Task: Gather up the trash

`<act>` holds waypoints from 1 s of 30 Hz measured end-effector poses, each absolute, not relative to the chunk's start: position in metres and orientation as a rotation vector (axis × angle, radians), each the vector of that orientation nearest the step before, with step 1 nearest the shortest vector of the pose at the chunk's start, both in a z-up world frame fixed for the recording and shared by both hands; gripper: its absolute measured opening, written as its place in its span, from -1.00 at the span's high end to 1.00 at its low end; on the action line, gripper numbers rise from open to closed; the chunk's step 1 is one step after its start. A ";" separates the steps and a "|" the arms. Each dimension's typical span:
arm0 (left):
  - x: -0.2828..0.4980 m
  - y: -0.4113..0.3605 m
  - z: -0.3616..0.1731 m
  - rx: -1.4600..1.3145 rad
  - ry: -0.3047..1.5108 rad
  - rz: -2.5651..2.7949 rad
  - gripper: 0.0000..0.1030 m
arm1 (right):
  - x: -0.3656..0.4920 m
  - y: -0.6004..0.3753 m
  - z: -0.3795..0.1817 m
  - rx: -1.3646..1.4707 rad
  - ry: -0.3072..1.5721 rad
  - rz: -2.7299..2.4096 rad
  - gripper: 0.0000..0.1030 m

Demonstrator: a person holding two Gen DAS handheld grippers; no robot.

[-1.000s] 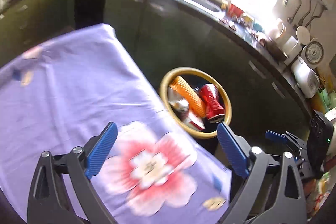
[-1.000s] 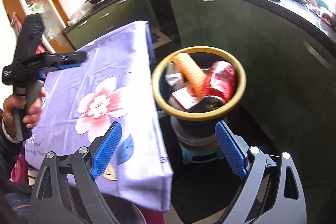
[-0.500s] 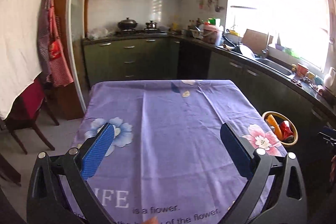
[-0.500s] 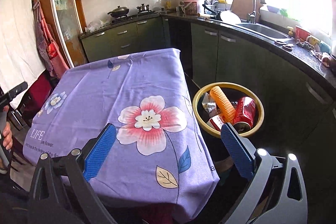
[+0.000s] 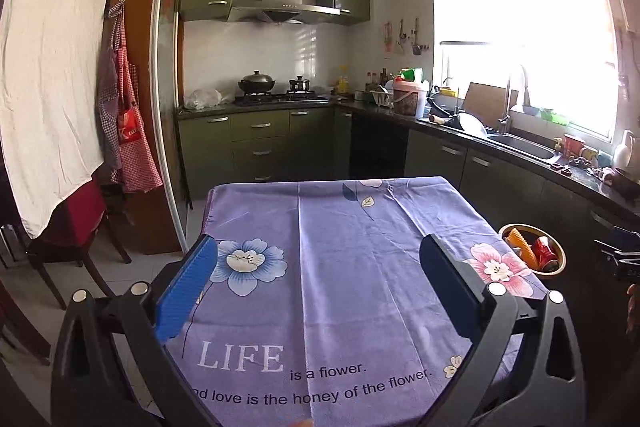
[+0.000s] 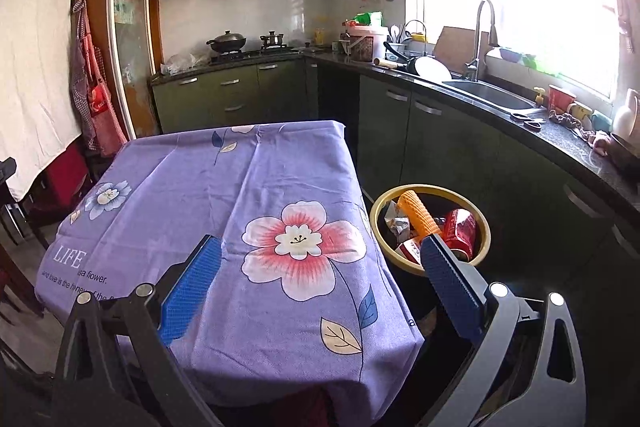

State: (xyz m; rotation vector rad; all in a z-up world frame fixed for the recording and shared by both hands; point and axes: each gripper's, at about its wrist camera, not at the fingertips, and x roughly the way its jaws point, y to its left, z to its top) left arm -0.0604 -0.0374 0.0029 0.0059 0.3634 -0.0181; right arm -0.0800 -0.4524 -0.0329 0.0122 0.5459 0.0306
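Kitchen cabinets (image 5: 256, 143) in dull green are running along the back wall and down the right side under a bright window (image 5: 520, 39), and we are looking across them from both wrist views. A bench under a purple flowered cloth (image 5: 340, 267) is filling the middle of the room; the cloth is carrying a pink blossom (image 6: 304, 243) near its right edge, a blue blossom (image 5: 250, 261) on its left, and the printed word LIFE.

Just beside the bench's right edge a round bin with a yellow rim (image 6: 486, 227) is standing on the floor, apart from the cloth. The trash is lying inside it: an orange ribbed tube (image 6: 420, 215) is leaning tilted against the rim, a red drink can (image 6: 460, 227) is lying on its side to the right of the tube, a crumpled silvery wrapper (image 6: 396, 223) is sitting to the tube's left, and a red and white packet (image 6: 408, 249) is lying at the front.

We are holding the left gripper (image 5: 318, 283) above the near part of the cloth, its jaws spread wide with nothing between them. We are holding the right gripper (image 6: 320, 283) over the bench's near right corner, its jaws likewise spread and holding nothing, the right blue pad (image 6: 452, 287) overlapping the bin's near rim in that view.
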 end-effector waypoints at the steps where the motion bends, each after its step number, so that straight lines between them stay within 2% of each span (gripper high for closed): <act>1: -0.059 -0.039 0.001 0.006 0.366 -0.025 -0.87 | -0.081 -0.451 -0.033 0.006 0.544 0.026 -0.91; 30: -0.058 -0.043 -0.003 -0.008 0.379 -0.040 -0.87 | -0.080 -0.446 -0.033 -0.011 0.529 0.028 -0.91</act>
